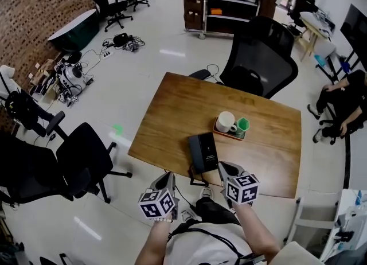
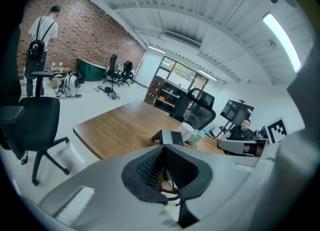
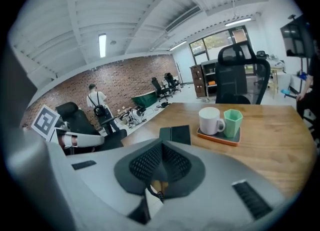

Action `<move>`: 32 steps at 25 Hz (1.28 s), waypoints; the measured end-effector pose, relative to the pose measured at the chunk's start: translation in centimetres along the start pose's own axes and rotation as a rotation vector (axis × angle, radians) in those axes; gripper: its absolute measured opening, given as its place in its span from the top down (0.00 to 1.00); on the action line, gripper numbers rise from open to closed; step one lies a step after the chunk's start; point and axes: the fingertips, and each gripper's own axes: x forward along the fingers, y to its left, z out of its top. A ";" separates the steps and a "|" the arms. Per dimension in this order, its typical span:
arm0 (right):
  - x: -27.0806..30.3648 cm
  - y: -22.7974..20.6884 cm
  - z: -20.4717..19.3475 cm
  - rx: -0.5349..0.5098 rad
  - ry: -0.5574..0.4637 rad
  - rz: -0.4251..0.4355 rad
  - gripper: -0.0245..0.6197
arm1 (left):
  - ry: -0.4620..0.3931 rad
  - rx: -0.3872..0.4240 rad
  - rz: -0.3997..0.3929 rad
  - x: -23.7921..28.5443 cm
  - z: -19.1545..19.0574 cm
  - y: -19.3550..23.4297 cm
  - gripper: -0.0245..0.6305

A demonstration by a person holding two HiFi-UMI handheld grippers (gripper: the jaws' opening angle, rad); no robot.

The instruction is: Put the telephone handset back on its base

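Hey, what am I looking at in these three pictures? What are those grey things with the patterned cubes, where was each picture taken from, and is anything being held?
A person at a wooden table has a hand-held two-jaw gripper in each hand: the left gripper and the right gripper. The patterned cubes are part of them. One picture comes from a camera on the person's head, looking down. The other two come from a camera riding on each gripper. On the table are a black telephone and a tray with a white mug and a green cup. Both grippers are shut and empty.
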 end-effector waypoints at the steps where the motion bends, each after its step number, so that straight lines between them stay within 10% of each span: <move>1: -0.6 0.3 -0.4 -0.003 -0.002 -0.008 0.96 | -0.001 0.005 -0.006 -0.4 -0.2 -0.2 0.95; 32: -10.0 -3.3 -2.5 -0.075 -0.030 0.031 0.96 | -0.097 0.041 0.025 -3.6 -2.2 -9.3 0.95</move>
